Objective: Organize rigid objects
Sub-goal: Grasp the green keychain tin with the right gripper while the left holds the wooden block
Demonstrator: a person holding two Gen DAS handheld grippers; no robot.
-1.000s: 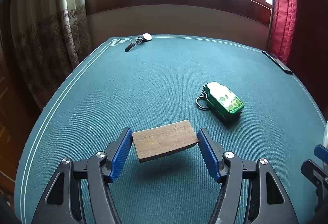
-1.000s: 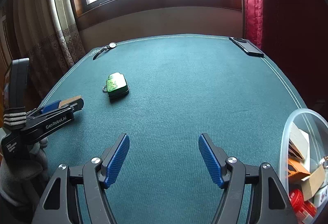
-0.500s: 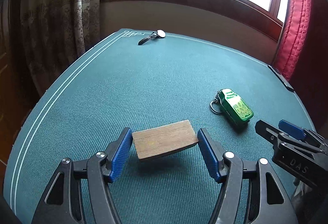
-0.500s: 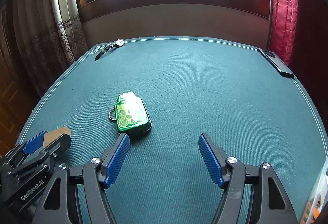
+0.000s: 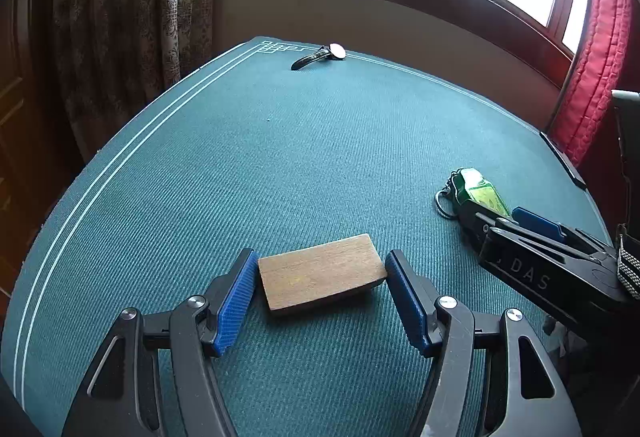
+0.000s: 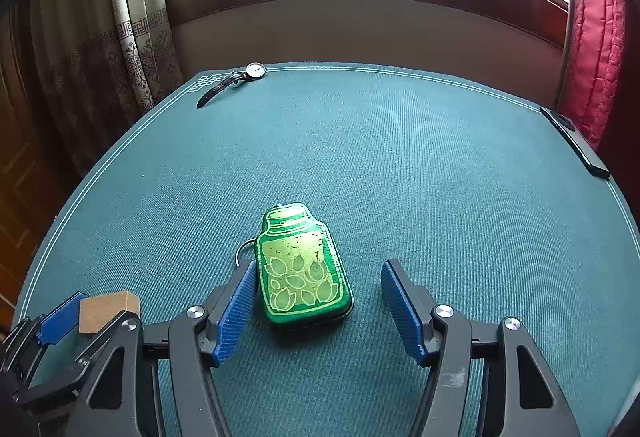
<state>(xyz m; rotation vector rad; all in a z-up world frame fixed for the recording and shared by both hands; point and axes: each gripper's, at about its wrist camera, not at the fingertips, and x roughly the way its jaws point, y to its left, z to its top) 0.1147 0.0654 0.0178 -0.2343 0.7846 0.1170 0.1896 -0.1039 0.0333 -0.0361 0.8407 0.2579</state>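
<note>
Here left fingers [image 5: 256, 285] clamp wooden block [image 5: 320, 273]; right fingers [image 6: 240, 297] straddle green keychain [image 6: 302, 269].

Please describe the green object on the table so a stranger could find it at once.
On the round teal table, look between the right gripper's open blue fingers. There lies a flat glossy green jar-shaped keychain with gold leaves and a metal ring.

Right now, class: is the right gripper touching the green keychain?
Cannot tell. In the right wrist view the right gripper is open around the green keychain; its left finger sits against the edge, no clear gap.
</note>
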